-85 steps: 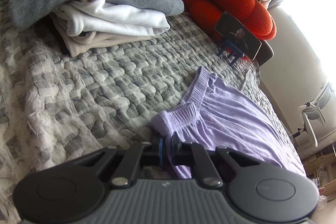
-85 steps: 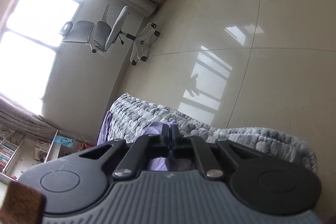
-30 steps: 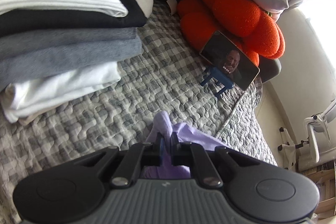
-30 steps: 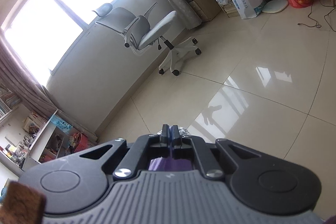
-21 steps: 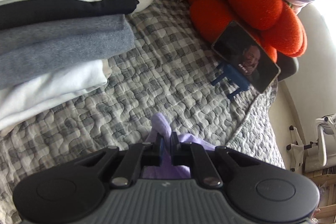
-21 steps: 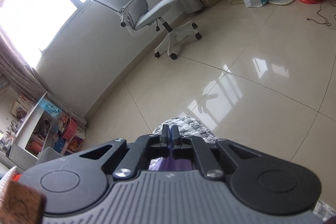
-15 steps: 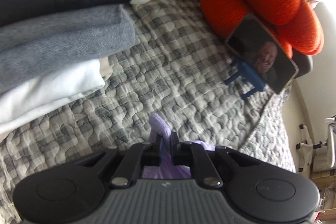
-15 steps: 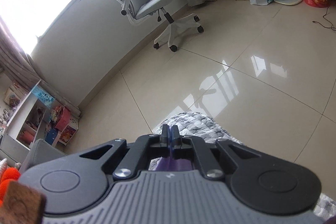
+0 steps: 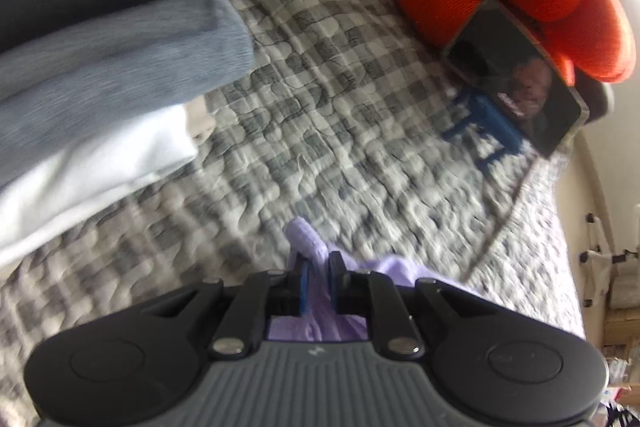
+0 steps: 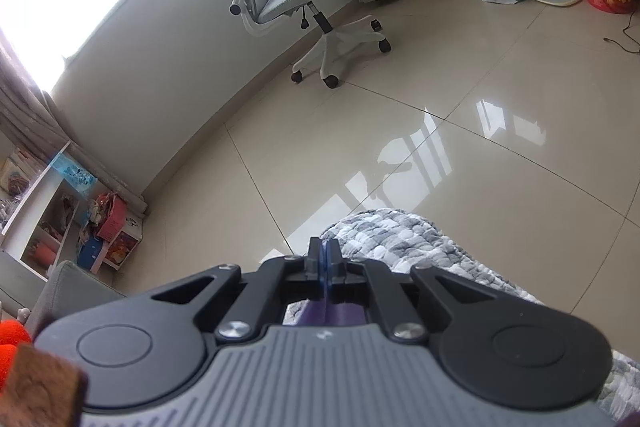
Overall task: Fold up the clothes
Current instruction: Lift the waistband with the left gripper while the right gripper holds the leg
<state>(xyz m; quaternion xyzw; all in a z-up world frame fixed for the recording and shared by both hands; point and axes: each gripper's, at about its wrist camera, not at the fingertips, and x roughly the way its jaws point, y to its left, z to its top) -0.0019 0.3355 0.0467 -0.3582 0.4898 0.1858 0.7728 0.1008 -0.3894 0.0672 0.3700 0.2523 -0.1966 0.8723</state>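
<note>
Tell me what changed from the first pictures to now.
The lavender garment, spread on the quilt before, is now bunched up. Left tongs carried it toward the folded stack; their jaws are opening, cloth between. Right tongs remain shut on it.

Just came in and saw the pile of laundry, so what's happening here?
A person is folding clothes on a bed with a handheld gripper in each hand. The left gripper has a bunched bit of the lilac garment between its jaws, which are opening, just above the checked quilt. The right gripper is shut on the same purple cloth near the bed's edge. A stack of folded clothes sits nearby.
</note>
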